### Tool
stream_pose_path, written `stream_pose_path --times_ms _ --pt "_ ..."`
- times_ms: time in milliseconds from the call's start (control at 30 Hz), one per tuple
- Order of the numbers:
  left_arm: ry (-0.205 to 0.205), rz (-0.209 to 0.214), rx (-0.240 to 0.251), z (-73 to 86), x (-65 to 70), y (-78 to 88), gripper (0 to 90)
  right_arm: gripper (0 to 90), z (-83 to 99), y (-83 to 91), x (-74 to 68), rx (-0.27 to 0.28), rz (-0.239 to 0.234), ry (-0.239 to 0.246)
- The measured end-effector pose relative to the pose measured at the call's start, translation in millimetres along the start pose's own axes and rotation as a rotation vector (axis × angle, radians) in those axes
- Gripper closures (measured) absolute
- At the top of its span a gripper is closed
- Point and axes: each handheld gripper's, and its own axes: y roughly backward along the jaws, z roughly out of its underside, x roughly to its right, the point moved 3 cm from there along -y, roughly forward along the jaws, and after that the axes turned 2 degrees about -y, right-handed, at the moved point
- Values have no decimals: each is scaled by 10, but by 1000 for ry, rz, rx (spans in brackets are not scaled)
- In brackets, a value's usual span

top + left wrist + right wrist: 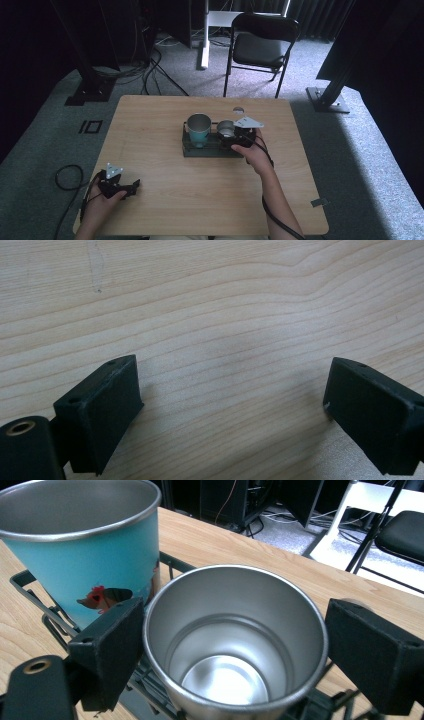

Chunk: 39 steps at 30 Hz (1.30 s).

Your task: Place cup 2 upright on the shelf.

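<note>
A teal metal cup and a smaller bare steel cup stand upright side by side in a black wire rack at the middle of the wooden table. My right gripper is open, with one jaw on each side of the steel cup, close against its rim. The steel cup is empty inside. My left gripper lies low at the table's near left corner, open, with bare wood between its jaws.
A black folding chair stands on the carpet beyond the far edge. A cable loops off the table's left side. Dark stand bases flank the table. A small round hole is in the tabletop behind the rack.
</note>
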Motion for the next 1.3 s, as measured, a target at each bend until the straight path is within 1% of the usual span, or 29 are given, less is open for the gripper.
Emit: stream_pose_path --times_ms 300,667,1067,1300 --pt "0 0 0 0 0 0 89 109 31 114 27 10 -1 8" --pt "0 0 0 0 0 0 89 109 82 259 79 29 7 4" --pt "0 0 0 0 0 0 89 109 200 409 184 38 24 -8" --pt "0 0 0 0 0 0 89 109 326 495 254 26 39 -11"
